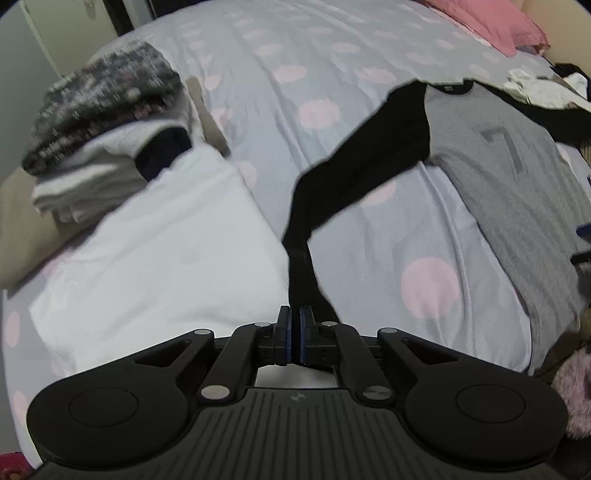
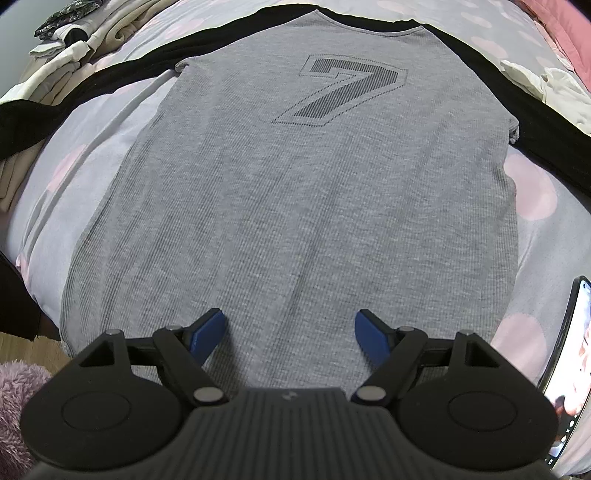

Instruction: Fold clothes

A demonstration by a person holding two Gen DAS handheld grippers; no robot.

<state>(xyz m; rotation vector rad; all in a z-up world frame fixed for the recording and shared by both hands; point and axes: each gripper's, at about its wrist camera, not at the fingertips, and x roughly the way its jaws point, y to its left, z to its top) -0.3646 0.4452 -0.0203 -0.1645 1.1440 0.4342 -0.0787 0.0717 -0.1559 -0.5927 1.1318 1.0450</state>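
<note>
Left wrist view shows the left gripper (image 1: 295,325) pinching the shirt's (image 2: 295,206) black sleeve (image 1: 332,184), its cuff hidden between the pads, while the right gripper (image 2: 290,334) hangs spread over the hem, the shirt flat on the bed (image 1: 295,74).

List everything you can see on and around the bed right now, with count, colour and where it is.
Raglan shirt: one, grey with black sleeves and a dark 7, flat on the bed.
Black sleeve: one, pulled toward the left gripper.
Bedcover: one, lilac with pink dots.
Folded clothes stack: one pile, white, beige, speckled grey, far left.
Pillow: one, pink, far right.
Phone: one, lit, right edge.
Left gripper: jaws shut on the sleeve end.
Right gripper: jaws open over the hem.
</note>
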